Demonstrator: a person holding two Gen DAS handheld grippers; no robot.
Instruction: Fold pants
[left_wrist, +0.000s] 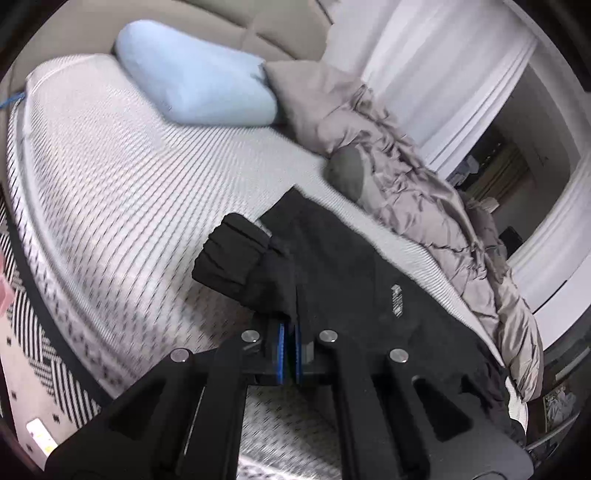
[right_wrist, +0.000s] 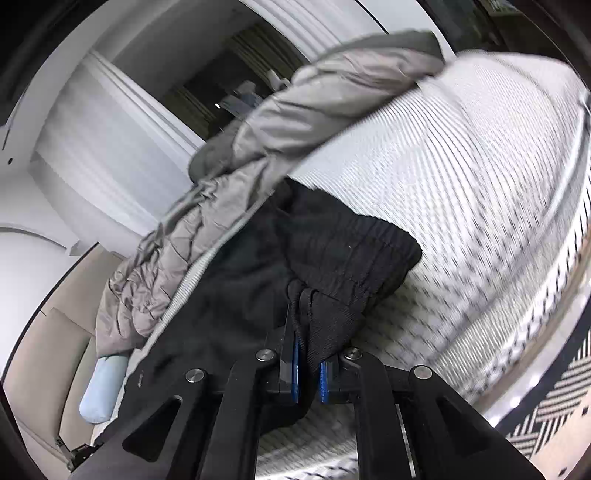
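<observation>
Black pants (left_wrist: 343, 266) lie stretched across a white striped mattress (left_wrist: 122, 192). In the left wrist view my left gripper (left_wrist: 289, 328) is shut on a bunched cuff end of the pants (left_wrist: 240, 254), lifted a little off the bed. A small white logo (left_wrist: 397, 299) shows on the cloth. In the right wrist view my right gripper (right_wrist: 309, 350) is shut on the gathered elastic waistband of the pants (right_wrist: 354, 254), with black cloth pinched between its blue pads (right_wrist: 295, 358). The rest of the pants (right_wrist: 229, 288) trail away to the left.
A crumpled grey duvet (left_wrist: 417, 184) lies along the far side of the pants, its edge touching them. A light blue pillow (left_wrist: 199, 85) rests at the head of the bed. A patterned rug (left_wrist: 22, 343) covers the floor beside the mattress. White curtains (left_wrist: 443, 74) hang behind.
</observation>
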